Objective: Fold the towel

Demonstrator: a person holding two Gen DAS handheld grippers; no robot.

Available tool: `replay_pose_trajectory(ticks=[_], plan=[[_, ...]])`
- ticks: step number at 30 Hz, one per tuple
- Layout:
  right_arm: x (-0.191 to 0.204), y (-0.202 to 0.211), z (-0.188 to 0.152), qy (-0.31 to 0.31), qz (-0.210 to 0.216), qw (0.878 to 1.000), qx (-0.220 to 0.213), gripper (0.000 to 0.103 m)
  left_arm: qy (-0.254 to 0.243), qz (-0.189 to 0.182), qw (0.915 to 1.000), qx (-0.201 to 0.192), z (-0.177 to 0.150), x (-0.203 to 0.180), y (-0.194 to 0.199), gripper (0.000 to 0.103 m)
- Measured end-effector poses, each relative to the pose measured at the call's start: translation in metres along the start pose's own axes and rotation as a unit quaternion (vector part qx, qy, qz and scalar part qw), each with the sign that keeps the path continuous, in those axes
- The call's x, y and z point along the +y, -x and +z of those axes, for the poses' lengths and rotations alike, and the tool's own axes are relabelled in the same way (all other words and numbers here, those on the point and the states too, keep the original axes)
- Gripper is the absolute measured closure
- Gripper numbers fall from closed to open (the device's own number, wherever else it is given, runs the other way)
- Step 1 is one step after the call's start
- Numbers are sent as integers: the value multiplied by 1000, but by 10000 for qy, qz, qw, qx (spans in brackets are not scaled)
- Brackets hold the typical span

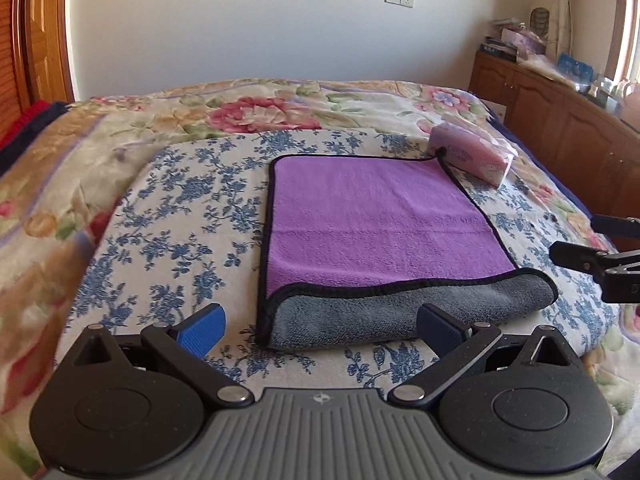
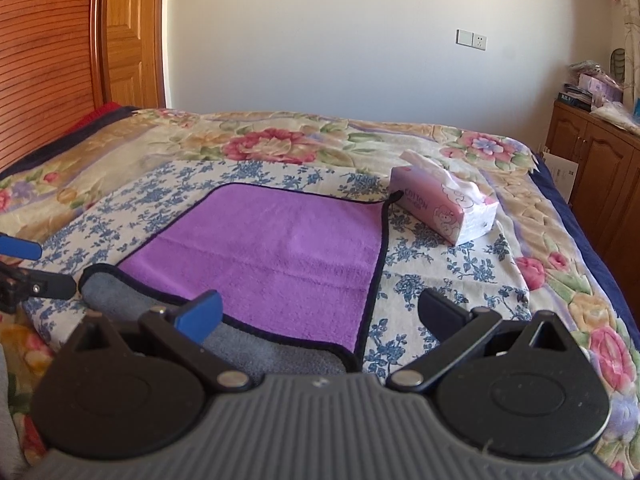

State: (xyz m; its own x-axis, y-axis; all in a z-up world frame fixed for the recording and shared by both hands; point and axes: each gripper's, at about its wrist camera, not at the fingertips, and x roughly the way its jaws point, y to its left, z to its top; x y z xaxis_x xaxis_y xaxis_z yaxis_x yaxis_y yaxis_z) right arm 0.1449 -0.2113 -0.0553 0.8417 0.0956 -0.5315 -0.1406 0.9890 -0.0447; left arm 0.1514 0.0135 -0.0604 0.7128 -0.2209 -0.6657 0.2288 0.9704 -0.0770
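Here: this is a bed [image 1: 120,128] with a flowery cover.
Towel: the purple towel [image 1: 372,216] lies flat on a blue-flower cloth [image 1: 180,216] in the middle of the bed, its near edge turned over to show grey.
Left claw [image 1: 320,330]: fingers wide apart, holding nothing, by the towel's near edge.
Right claw [image 2: 320,316]: fingers wide apart, empty, over the towel's near corner.
Tissue pack [image 2: 444,204]: just beside the towel's far corner.

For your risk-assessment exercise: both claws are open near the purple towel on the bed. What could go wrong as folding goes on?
The purple towel's grey underside flap lies rumpled at the near edge, so a grab there may fold crooked. The towel's black hanging loop lies against the pink tissue pack; lifting that corner might drag it.
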Motion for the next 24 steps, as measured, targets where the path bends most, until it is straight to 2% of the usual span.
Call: replay_pose_trajectory(ticks=[2,9,16,24], plan=[[-1,-3,1,-8,13,10000,21,0,19,-43,10000,-23,1,0,-2,0],[-3,-12,2,19,55,9999,93,0,-258,247,9993,89,5,-3,-17,0],[-4,-22,2,51,110,9997,201,0,-101,45,9999,35,8,10,-29,0],[-6,-31,-1,93,103,9995,269,0,-252,206,9995,-40,10,15,-43,0]])
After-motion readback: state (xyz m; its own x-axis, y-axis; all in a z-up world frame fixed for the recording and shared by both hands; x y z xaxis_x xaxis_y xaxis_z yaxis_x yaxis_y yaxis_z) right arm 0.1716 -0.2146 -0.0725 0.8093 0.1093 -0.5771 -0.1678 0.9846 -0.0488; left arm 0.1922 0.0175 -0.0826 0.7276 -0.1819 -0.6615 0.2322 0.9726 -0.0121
